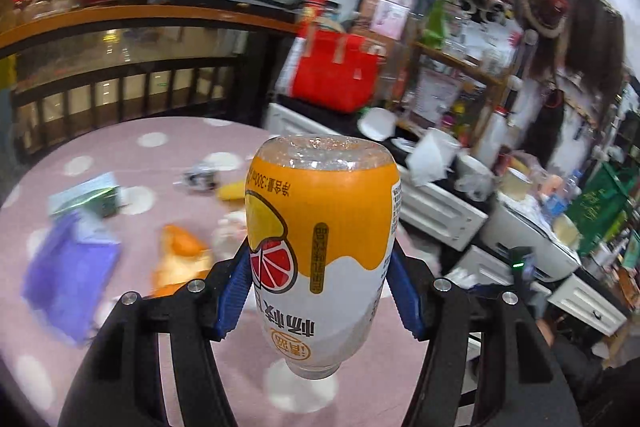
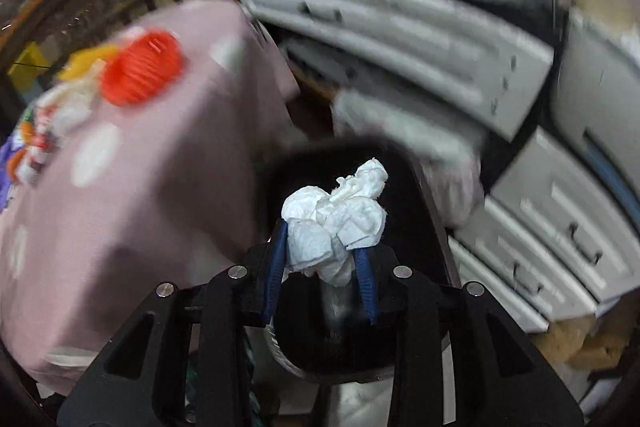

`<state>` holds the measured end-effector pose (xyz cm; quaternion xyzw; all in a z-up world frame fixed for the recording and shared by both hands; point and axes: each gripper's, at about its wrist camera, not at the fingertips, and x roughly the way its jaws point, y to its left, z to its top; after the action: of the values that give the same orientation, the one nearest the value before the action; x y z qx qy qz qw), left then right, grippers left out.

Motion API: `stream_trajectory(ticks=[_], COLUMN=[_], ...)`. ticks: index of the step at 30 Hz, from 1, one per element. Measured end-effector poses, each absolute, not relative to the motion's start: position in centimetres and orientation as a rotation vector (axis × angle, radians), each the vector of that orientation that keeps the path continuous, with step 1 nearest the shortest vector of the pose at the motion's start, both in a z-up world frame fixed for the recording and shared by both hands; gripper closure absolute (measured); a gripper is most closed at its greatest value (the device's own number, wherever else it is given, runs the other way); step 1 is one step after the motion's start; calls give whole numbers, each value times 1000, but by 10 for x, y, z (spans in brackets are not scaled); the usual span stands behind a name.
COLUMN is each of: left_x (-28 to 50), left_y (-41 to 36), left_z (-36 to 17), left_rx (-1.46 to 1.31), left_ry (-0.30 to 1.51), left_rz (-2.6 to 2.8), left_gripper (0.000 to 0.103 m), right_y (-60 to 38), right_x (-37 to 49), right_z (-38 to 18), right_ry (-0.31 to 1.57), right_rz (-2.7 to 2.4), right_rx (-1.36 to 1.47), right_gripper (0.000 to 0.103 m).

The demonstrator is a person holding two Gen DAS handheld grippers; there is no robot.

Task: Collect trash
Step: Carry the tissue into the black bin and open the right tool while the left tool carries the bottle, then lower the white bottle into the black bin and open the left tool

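Right hand-held gripper [image 2: 322, 259] pinches a crumpled tissue [image 2: 336, 215] above the dark bin [image 2: 404, 227] below it, likely for dropping; left hand-held gripper [image 1: 320, 291] clamps an empty bottle [image 1: 320, 227] clear of the desk [image 1: 120, 155].

Your left wrist view looks along its tool across the tabletop [image 1: 168, 147]; your right view tilts steeply down, blurred, seemingly sharing that tabletop's edge [image 2: 132, 155].
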<state>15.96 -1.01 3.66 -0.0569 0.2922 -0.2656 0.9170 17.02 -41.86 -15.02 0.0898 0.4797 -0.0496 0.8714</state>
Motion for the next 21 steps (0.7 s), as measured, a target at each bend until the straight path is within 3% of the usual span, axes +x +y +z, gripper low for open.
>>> stream_trajectory(ticks=[3, 5, 9, 17, 21], left_x=[166, 168, 170, 156, 161], left_y=[-60, -92, -161, -281, -331], left_z=[34, 29, 16, -43, -92], left_rx=[-85, -81, -63, 44, 86], left_ry=[612, 628, 672, 797, 917], left_rz=[-639, -694, -797, -918, -907], left_gripper=[42, 42, 42, 42, 42], right_y=[-441, -450, -456, -486, -517], right_x=[184, 192, 195, 144, 110], right_z=[-203, -233, -259, -211, -188], right_ry=[1124, 1179, 1197, 1017, 943], right_rz=[-107, -124, -161, -311, -461], right_rx=[271, 297, 311, 275, 268], right_gripper=[69, 56, 45, 28, 27])
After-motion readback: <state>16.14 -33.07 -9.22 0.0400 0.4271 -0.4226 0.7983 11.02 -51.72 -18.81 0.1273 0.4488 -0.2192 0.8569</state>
